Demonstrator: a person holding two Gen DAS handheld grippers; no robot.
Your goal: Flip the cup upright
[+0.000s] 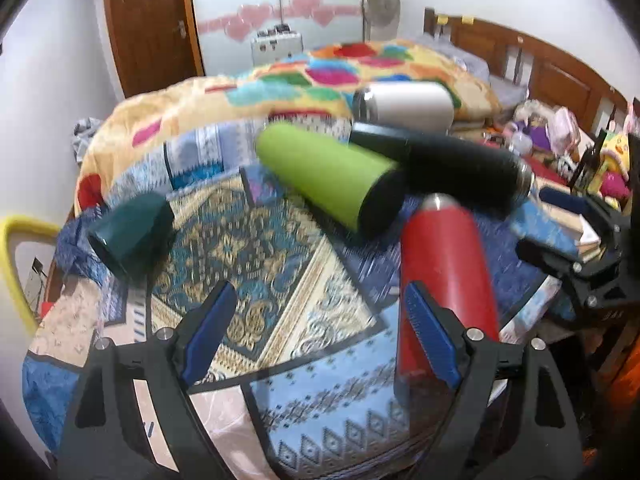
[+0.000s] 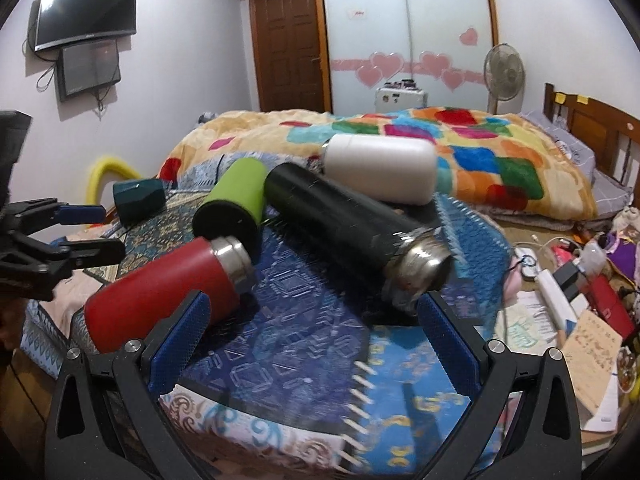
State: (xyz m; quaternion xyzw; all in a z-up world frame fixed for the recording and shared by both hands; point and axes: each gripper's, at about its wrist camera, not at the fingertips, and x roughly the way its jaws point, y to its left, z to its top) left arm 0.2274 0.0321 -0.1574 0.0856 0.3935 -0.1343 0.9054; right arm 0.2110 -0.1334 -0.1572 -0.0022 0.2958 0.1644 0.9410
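Observation:
Several flasks lie on their sides on a patterned cloth: a red one, a green one, a black one and a white one. A dark green cup lies tipped at the left. My left gripper is open and empty, its right finger beside the red flask. My right gripper is open and empty, in front of the red and black flasks. The left gripper also shows in the right wrist view.
A colourful blanket is heaped on the bed behind the flasks. A yellow chair back stands at the left. Papers, cables and toys clutter the right side. A fan and door stand at the back.

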